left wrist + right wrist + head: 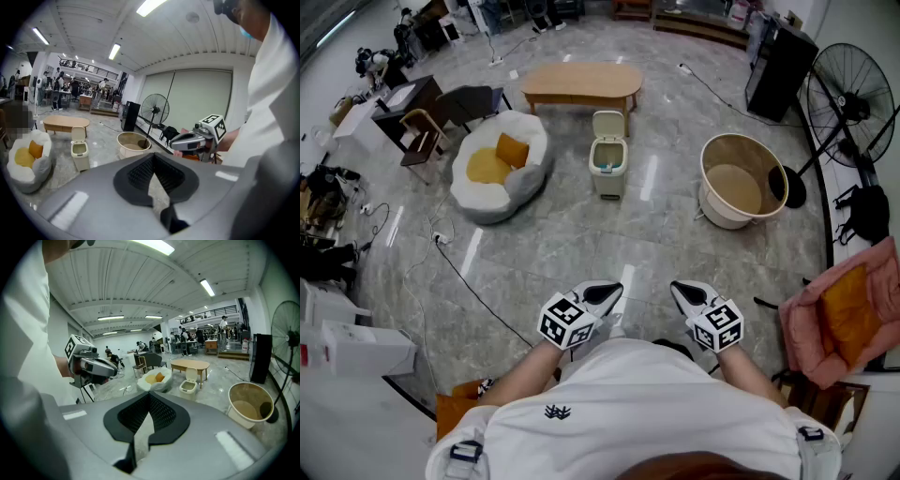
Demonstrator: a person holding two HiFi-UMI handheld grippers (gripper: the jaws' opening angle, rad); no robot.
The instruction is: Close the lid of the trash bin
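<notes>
The small beige trash bin (608, 169) stands on the marble floor several steps ahead, its lid (607, 124) tipped up and open. It also shows in the left gripper view as the bin (79, 153) and in the right gripper view as the bin (189, 386). My left gripper (607, 294) and right gripper (682, 292) are held close to my body, far from the bin. Both are shut with nothing in them: left gripper (152, 157), right gripper (149, 397). Each sees the other: the right gripper (194, 140), the left gripper (91, 365).
A white beanbag (520, 173) with orange cushions lies left of the bin. A wooden table (581, 84) stands behind it, and a round tub (741, 178) and a floor fan (853, 103) to its right. A pink chair (848, 314) is near my right. A cable (478, 291) crosses the floor.
</notes>
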